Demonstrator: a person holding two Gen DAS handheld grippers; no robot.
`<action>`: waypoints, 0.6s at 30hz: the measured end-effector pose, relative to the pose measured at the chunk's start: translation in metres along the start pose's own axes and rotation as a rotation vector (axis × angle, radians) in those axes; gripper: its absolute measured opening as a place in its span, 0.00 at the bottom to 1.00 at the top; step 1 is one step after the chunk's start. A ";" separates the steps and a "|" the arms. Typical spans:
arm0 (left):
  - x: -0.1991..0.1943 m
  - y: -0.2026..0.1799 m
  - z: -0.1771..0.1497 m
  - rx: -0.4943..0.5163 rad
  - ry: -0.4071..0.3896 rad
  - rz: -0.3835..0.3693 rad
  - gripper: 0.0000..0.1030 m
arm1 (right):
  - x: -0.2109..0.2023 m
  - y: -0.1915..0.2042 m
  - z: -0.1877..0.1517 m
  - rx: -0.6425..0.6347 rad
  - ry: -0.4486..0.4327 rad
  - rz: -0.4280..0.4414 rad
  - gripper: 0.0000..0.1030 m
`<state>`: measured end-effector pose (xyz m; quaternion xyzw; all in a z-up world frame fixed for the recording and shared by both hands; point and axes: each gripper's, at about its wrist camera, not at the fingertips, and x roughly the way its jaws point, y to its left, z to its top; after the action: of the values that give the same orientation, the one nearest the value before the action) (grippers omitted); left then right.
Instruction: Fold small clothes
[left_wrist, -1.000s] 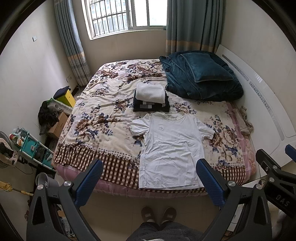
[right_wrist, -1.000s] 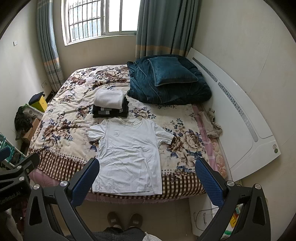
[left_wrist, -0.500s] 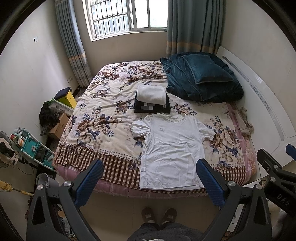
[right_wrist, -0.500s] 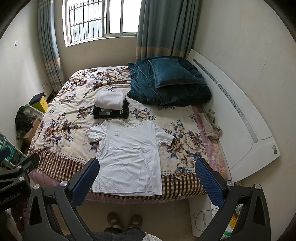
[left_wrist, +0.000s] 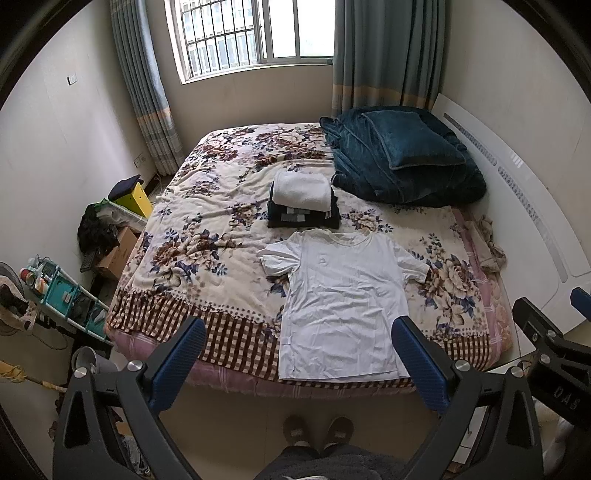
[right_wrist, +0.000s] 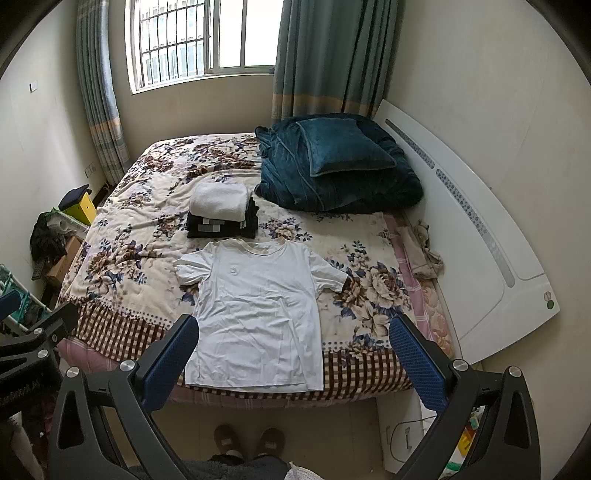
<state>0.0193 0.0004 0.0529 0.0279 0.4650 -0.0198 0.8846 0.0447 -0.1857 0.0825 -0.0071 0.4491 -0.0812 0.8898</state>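
A white T-shirt (left_wrist: 343, 302) lies spread flat, front up, near the foot edge of the floral bed (left_wrist: 207, 236); it also shows in the right wrist view (right_wrist: 258, 314). Behind its collar sits a stack of folded clothes (left_wrist: 303, 201), white on top of black, also in the right wrist view (right_wrist: 221, 212). My left gripper (left_wrist: 299, 354) is open and empty, held high above the floor before the bed. My right gripper (right_wrist: 295, 350) is open and empty at about the same height.
A dark teal blanket and pillow (left_wrist: 402, 158) lie at the bed's far right. A white headboard (right_wrist: 480, 236) runs along the right. A teal rack (left_wrist: 55, 291), boxes and a yellow bin (left_wrist: 135, 199) stand at the left. My slippered feet (left_wrist: 317, 432) are on the floor.
Both views have drifted slightly, so the bed sits a little lower in frame. Both grippers stay open and the shirt has not moved.
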 end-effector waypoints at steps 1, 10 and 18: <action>0.000 -0.001 -0.003 0.000 0.000 0.000 1.00 | 0.000 0.000 0.000 0.000 0.002 0.000 1.00; 0.032 0.002 0.001 0.014 -0.009 0.007 1.00 | 0.025 0.003 0.023 0.032 0.033 -0.027 1.00; 0.121 0.007 0.026 0.036 -0.004 0.033 1.00 | 0.119 -0.013 0.035 0.160 0.073 -0.151 1.00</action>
<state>0.1100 0.0044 -0.0321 0.0516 0.4625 -0.0137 0.8850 0.1404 -0.2183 0.0094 0.0333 0.4716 -0.1839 0.8618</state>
